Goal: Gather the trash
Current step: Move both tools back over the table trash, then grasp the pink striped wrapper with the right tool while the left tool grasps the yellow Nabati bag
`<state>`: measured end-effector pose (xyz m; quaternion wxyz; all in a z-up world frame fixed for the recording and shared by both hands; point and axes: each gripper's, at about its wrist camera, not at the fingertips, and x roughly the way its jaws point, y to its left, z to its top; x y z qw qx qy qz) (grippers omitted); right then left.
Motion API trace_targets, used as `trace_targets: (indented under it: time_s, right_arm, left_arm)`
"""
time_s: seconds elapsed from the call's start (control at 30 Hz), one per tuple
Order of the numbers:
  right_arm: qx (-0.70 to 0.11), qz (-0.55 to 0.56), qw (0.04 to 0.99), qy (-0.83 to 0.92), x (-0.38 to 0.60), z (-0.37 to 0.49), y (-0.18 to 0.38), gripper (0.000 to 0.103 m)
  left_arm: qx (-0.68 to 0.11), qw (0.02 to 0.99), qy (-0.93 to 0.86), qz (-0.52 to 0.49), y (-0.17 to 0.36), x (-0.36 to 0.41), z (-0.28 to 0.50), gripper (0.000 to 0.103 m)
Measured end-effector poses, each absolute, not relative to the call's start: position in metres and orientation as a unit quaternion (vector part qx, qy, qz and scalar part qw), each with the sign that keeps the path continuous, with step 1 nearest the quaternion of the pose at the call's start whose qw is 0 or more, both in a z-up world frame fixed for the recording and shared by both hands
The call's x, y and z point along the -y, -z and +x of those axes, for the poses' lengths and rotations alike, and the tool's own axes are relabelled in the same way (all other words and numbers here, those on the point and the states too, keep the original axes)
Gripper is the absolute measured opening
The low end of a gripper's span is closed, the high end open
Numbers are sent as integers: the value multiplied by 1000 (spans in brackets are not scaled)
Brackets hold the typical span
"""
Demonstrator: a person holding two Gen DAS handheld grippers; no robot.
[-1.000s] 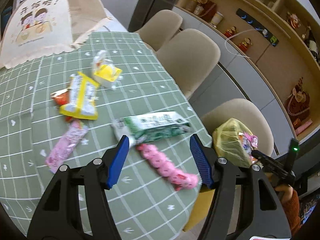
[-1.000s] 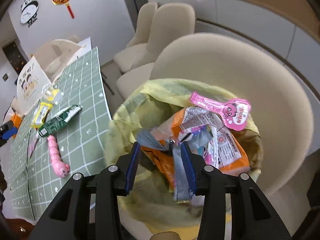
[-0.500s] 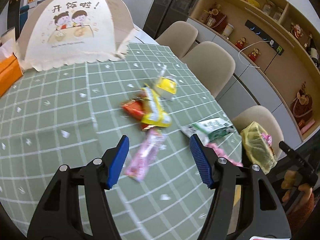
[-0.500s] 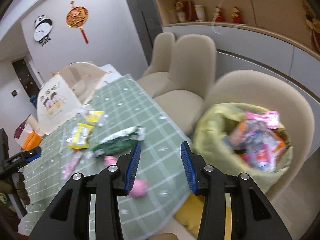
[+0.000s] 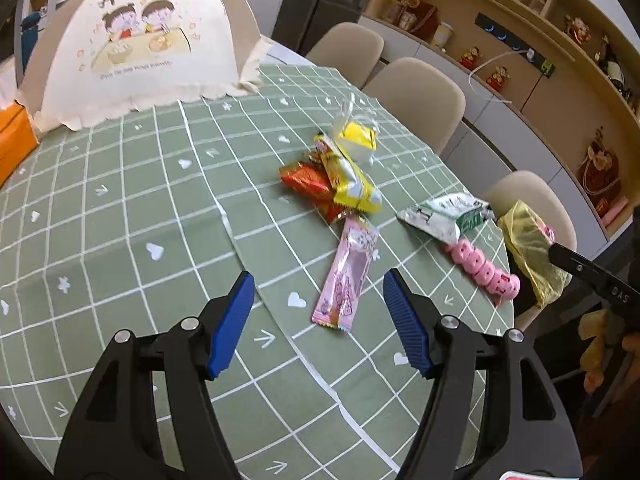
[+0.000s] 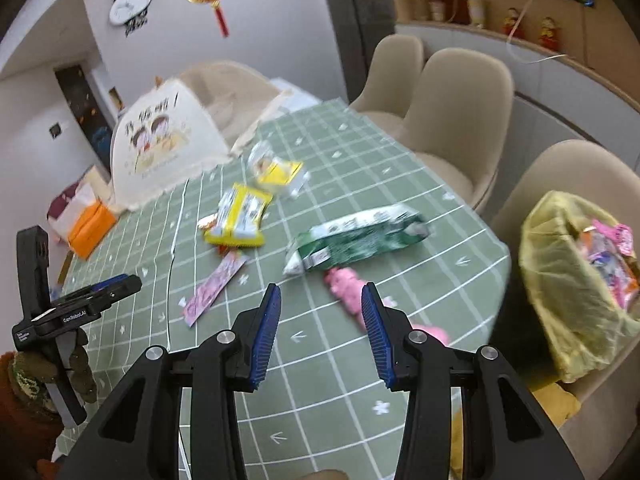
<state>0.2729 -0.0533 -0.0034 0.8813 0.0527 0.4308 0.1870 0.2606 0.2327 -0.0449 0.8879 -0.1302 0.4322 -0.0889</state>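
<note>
Blue ribbed pads on the left gripper point(image 5: 318, 322) stand apart and are opening, nothing between them, hovering over the green checked tablecloth point(image 5: 120, 240). Just ahead of its tips, slightly right, lies a long pink wrapper point(image 5: 348, 272), flat on the cloth. Farther ahead sit a red packet point(image 5: 306, 180), partly under a yellow wrapper point(image 5: 352, 184), print unreadable, then a crumpled yellow-and-clear wrapper point(image 5: 356, 136) beyond them. Ahead and to the right: green-and-white packet point(image 5: 448, 216), its near end touching a pink segmented toy-like piece point(image 5: 484, 268) by the table edge. Beyond the edge a yellow trash bag point(image 5: 528, 248) rests on a beige chair, mostly hidden there behind the black right gripper body, contents not readable in that view. Far ahead left, a cream mesh food cover point(image 5: 140, 48) with a cartoon print; an orange box point(image 5: 12, 144) is cut off at the frame edge. Right gripper point(image 6: 320, 324) is also unclenched, empty, hanging over the near table edge; the pink segmented piece point(image 6: 346, 288) shows between and past its tips, blurred, partly hidden by the right finger. Green-and-white packet point(image 6: 356, 236) just beyond it, blurred. Trash bag point(image 6: 576, 280) far right of this gripper, open top showing mixed wrappers, cut by the frame. At left, a gloved hand point(image 6: 60, 364) holds the other tool, sleeve cut off.
</note>
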Motion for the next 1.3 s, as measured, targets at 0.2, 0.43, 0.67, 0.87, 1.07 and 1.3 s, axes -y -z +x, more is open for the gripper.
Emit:
trace_targets:
  time_s: [0.2,0.43,0.67,0.87,1.07,1.3]
  right_arm:
    - [-440,25,877,-193,42,282,14,40]
    - [-462,53,871,-162,55,292,34,40]
    - [-490,82,833,-243,-2,301,55,40]
    - [-529,88,793,-288,-68,326,77,40]
    - [-560,73,786,-250,-101,355,93,40]
    - [-543,-26,794,-270,-127,348,95,17]
  left_arm:
    - [-444,880,123,-114,55,-219,276,63]
    - [-440,879,98,-153,50,-215,329,63]
    - [-415,888,38,-196,33,-253,333,63]
    - [-424,886,-14,-188,36,-288,299,63]
    - [-428,888,-33,-165,42,-299,280,63]
    - [-424,888,-28,-175,41,-298,278,63]
